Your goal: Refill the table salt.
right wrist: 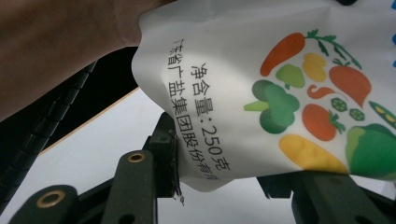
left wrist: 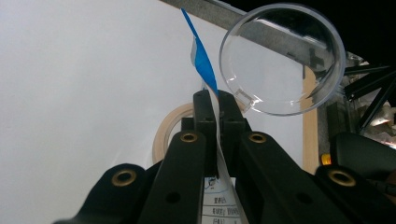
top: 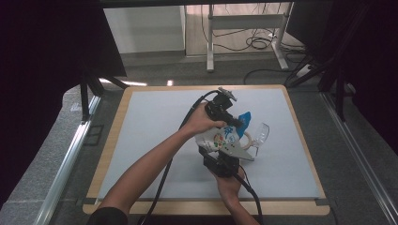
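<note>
From above, both hands meet over the middle of the worktop, a little toward its right edge. The left gripper comes in from the far side and pinches the blue top edge of a white bag printed with vegetables. The right gripper comes up from the near edge and holds the bag's bottom end, so the bag hangs between the two, clear of the surface. Just to the right of the bag a clear plastic cup lies on its side, and a ring of tape sits between bag and cup.

Along the left gripper, the two black jaws are pressed together on the thin edge of the bag, whose blue strip rises straight up out of them. The round mouth of the cup faces the camera at upper right, close to the worktop's wooden border. The tape ring lies flat just behind the jaws.

Along the right gripper, the jaws stand partly spread with the bag's lower end between them; the left jaw bears against the plastic. Printed vegetables and black characters cover the bag's face. A forearm crosses the upper left corner.
</note>
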`<state>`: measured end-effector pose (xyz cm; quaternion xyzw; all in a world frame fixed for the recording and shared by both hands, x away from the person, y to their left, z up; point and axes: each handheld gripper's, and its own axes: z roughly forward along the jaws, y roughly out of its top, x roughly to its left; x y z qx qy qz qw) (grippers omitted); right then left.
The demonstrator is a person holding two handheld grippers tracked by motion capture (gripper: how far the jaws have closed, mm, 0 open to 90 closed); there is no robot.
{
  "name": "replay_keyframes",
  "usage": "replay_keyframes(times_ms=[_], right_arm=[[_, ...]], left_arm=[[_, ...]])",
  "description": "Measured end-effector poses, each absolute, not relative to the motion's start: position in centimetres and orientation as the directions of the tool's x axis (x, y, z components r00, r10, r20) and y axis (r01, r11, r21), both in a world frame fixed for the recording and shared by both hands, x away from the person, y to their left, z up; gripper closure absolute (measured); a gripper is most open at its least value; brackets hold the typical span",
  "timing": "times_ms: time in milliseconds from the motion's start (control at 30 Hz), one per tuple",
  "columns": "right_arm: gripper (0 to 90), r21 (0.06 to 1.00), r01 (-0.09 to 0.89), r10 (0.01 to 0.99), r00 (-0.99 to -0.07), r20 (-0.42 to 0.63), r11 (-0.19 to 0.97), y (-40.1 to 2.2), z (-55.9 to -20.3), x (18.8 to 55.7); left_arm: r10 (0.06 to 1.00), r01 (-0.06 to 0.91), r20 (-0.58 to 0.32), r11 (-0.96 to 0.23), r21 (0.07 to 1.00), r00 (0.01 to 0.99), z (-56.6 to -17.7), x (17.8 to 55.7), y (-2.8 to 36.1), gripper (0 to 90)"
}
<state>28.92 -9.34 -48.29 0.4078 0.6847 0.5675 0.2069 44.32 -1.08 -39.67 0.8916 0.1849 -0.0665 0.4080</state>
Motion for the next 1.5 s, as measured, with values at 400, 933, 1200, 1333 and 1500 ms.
replay_keyframes(times_ms=[400, 933, 1200, 1333, 1500], right_arm=[[57.0, 0.945, 0.325, 0.792, -0.583, 0.184, 0.02, -9.42, -48.31, 28.92], [57.1, 0.945, 0.326, 0.793, -0.578, 0.193, 0.007, -9.31, -48.37, 28.89], [57.1, 0.945, 0.328, 0.793, -0.579, 0.192, 0.011, -9.25, -48.4, 28.9], [57.2, 0.944, 0.329, 0.791, -0.58, 0.193, 0.01, -9.22, -48.41, 28.89], [57.3, 0.944, 0.331, 0.788, -0.584, 0.196, 0.011, -9.25, -48.37, 28.86]], left_arm=[[0.275, 0.383, -0.268, -0.603, 0.7, 0.923, -39.65, 44.35, -1.12, 89.9], [0.276, 0.383, -0.267, -0.607, 0.696, 0.923, -39.69, 44.34, -1.18, 89.9], [0.278, 0.384, -0.267, -0.608, 0.694, 0.923, -39.74, 44.33, -1.11, 89.9], [0.279, 0.385, -0.267, -0.607, 0.695, 0.923, -39.76, 44.32, -1.06, 89.9], [0.278, 0.383, -0.266, -0.609, 0.695, 0.923, -39.71, 44.29, -0.99, 89.9]])
